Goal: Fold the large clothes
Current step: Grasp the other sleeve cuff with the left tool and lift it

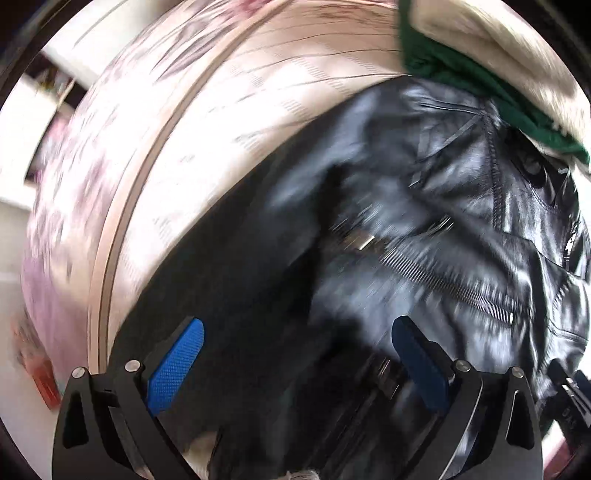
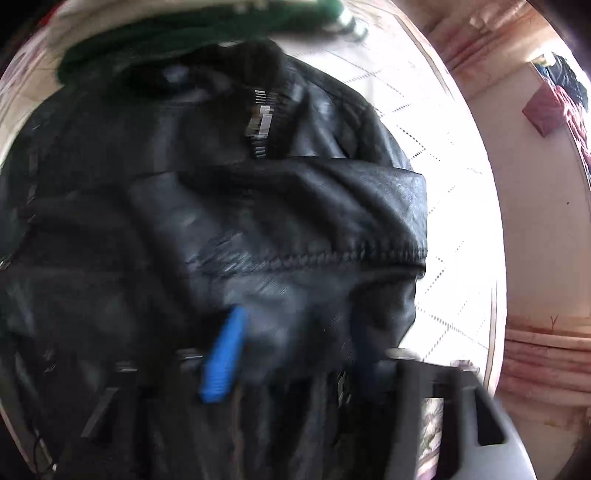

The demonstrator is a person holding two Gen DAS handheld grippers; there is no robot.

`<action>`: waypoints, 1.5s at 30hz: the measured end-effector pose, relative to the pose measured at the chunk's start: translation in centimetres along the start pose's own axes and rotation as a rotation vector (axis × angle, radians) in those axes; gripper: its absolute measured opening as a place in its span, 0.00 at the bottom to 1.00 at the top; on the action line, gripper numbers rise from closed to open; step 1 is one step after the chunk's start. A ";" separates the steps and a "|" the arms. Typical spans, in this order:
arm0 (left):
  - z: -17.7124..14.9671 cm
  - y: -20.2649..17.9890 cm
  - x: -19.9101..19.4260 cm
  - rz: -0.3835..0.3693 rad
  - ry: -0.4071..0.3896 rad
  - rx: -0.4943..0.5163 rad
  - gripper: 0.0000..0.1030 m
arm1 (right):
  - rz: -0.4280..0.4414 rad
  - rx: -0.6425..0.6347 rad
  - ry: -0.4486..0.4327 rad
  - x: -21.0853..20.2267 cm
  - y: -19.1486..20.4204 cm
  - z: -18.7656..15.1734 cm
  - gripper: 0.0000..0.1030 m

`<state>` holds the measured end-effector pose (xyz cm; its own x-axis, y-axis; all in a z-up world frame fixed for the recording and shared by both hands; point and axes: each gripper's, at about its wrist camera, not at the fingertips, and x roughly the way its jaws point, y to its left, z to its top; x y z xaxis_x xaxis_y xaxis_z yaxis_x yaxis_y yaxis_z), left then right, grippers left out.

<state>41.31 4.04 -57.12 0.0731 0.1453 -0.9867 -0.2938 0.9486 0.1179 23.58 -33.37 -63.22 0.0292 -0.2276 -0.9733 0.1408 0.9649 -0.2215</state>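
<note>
The black leather jacket (image 1: 424,206) lies crumpled on a pale patterned bed (image 1: 258,92), its collar toward the far edge, where a green knit garment (image 1: 461,74) and a cream fleecy one (image 1: 480,33) are heaped against it. The work looks to be early in the fold: the jacket is being gathered, not yet squared.

The left tongs (image 1: 297,354) stand wide apart over the dark lower part of the jacket, with nothing between the blue pads (image 1: 177,365). The right tongs (image 2: 291,354) have a bunch of leather between them near the hem; blur hides whether they are pinching it.

The next move probably calls for the left tongs to take a hem or sleeve edge near the zipper (image 1: 443,280).

Bare bed shows on the jacket's sleeve (image 2: 332,206) side out to the piped edge (image 2: 491,221); the far heap crowds the collar.
</note>
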 end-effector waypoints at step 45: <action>-22.2 31.7 5.0 -0.142 -0.186 -1.206 0.03 | 0.246 -0.169 0.027 0.0 15.7 -2.9 0.68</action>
<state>11.16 28.60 -60.81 0.2818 0.1936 -0.9397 -0.9582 0.1065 -0.2654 22.90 -17.81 -66.87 0.0149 0.0169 -0.9997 -0.0343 0.9993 0.0164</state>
